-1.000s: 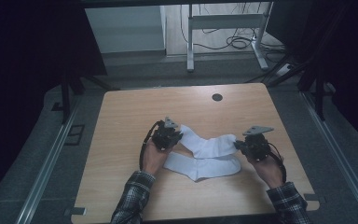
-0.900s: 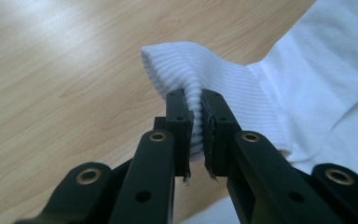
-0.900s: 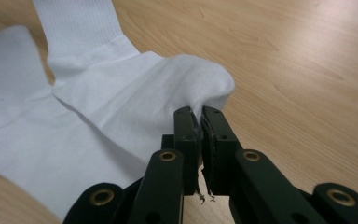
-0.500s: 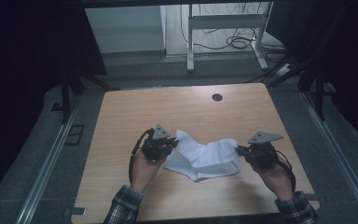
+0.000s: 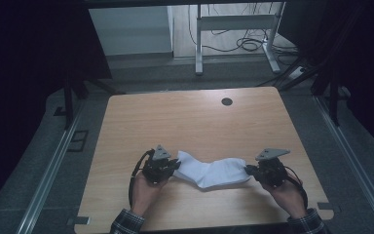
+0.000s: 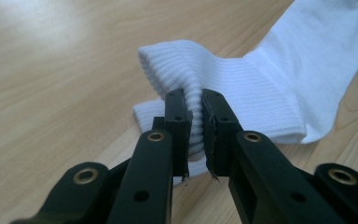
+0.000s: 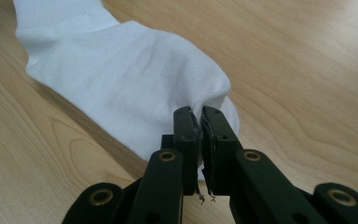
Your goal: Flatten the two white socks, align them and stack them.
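Near the front edge of the tabletop (image 5: 190,122), a pale wooden board with a small dark round hole toward its far edge (image 5: 227,101), a white sock (image 5: 213,170) lies stretched crosswise, roughly midway between the left and right edges. It looks like more than one layer of white knit, though I cannot tell how many pieces. The person's forearms come in over the front edge, plaid cuffs showing. The left gripper (image 6: 195,135) has its jaws pressed together on the ribbed cuff of the sock (image 6: 242,88), the fabric bunched and lifted between them. The right gripper (image 7: 198,140) pinches the smooth toe end in the same way, jaws clamped tight with a fold of cloth caught between. The middle of the sock rests on the wood.
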A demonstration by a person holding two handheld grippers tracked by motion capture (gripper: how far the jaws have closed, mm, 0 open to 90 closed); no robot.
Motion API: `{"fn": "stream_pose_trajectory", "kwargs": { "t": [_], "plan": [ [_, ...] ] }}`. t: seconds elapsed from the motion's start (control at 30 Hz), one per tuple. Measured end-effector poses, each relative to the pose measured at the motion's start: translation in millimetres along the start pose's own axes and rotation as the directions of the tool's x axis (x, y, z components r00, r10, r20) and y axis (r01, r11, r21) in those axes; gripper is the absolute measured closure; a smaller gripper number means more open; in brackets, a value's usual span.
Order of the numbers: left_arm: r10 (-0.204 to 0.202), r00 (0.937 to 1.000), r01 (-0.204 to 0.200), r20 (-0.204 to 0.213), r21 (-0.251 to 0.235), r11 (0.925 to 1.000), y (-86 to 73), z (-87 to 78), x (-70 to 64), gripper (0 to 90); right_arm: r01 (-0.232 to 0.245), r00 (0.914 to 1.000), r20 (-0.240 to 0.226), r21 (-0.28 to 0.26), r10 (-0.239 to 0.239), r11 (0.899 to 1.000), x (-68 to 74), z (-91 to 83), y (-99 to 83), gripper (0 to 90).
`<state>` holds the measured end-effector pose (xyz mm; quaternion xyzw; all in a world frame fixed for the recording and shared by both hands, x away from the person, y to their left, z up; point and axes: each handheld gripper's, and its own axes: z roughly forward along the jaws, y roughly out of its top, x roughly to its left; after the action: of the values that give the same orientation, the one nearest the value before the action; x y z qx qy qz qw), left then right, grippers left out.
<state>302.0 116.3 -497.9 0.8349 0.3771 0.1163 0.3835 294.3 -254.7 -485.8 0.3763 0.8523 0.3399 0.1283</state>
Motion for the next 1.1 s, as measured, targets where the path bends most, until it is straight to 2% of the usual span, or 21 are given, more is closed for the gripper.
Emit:
{"fn": "stream_pose_trajectory", "kwargs": {
  "t": [0.1,0.17,0.2,0.23,0.27,0.4,0.47,0.6,0.67,0.77,0.8,0.87,1.0,1.1],
  "plan": [
    [0.001,1.0000,-0.001,-0.006,0.024,0.9997,-4.7,8.7,0.3,80.1,-0.005,1.0000,-0.004,0.021,0.005,1.000,-2.6,8.4,-3.2,83.5],
    [0.006,0.9997,-0.005,-0.022,0.039,0.9992,-7.6,14.1,-0.1,75.7,-0.014,0.9999,-0.002,0.039,0.014,0.999,-4.6,14.8,-6.3,81.7],
    [0.017,0.9987,-0.014,-0.048,0.054,0.9984,-9.1,17.0,-0.9,71.4,-0.017,0.9998,-0.001,0.043,0.017,0.999,-5.7,17.0,-7.6,78.8],
    [0.022,0.9974,-0.018,-0.069,0.057,0.9982,-9.7,17.8,-1.2,61.0,-0.019,0.9998,-0.001,0.050,0.019,0.999,-7.6,20.2,-9.7,71.5],
    [0.018,0.9967,-0.014,-0.080,0.055,0.9984,-9.8,17.3,-1.2,53.2,-0.021,0.9997,0.010,0.051,0.020,0.998,-8.8,21.2,-11.0,68.1],
    [-0.010,0.9948,0.010,-0.101,0.005,0.9999,-5.9,8.2,0.1,40.5,-0.033,0.9981,0.054,0.023,0.032,0.999,-14.3,12.7,-11.0,59.6],
    [-0.016,0.9936,0.015,-0.112,-0.005,0.9999,-2.9,7.3,1.6,37.4,-0.032,0.9968,0.074,0.009,0.031,0.999,-16.0,8.1,-8.9,57.1],
    [-0.012,0.9897,0.015,-0.142,0.018,0.9997,-5.2,17.3,5.0,37.0,-0.032,0.9952,0.093,0.009,0.031,0.999,-15.4,12.8,-8.7,55.8],
    [-0.008,0.9861,0.016,-0.166,0.045,0.9989,-9.3,24.9,7.9,37.0,-0.031,0.9936,0.109,0.037,0.026,0.999,-16.0,21.2,-12.0,56.1],
    [-0.030,0.9864,0.038,-0.162,0.049,0.9981,-16.1,29.8,12.2,36.7,-0.037,0.9922,0.121,0.054,0.030,0.998,-19.4,29.8,-16.8,56.2],
    [-0.046,0.9865,0.052,-0.157,0.036,0.9980,-17.3,30.3,12.6,36.6,-0.043,0.9921,0.120,0.045,0.037,0.998,-20.7,30.8,-18.2,56.1],
    [-0.040,0.9862,0.048,-0.161,0.047,0.9978,-18.4,28.9,13.7,36.5,-0.043,0.9918,0.122,0.036,0.038,0.998,-21.9,31.8,-18.5,56.1],
    [-0.011,0.9794,0.024,-0.202,0.063,0.9977,-18.8,25.3,11.9,36.1,-0.035,0.9912,0.129,0.027,0.031,0.999,-23.5,36.7,-14.9,55.7],
    [-0.012,0.9754,0.026,-0.220,0.063,0.9976,-21.9,21.6,13.8,36.2,-0.038,0.9917,0.124,0.015,0.036,0.999,-24.5,43.4,-9.7,55.2]
  ]
}}
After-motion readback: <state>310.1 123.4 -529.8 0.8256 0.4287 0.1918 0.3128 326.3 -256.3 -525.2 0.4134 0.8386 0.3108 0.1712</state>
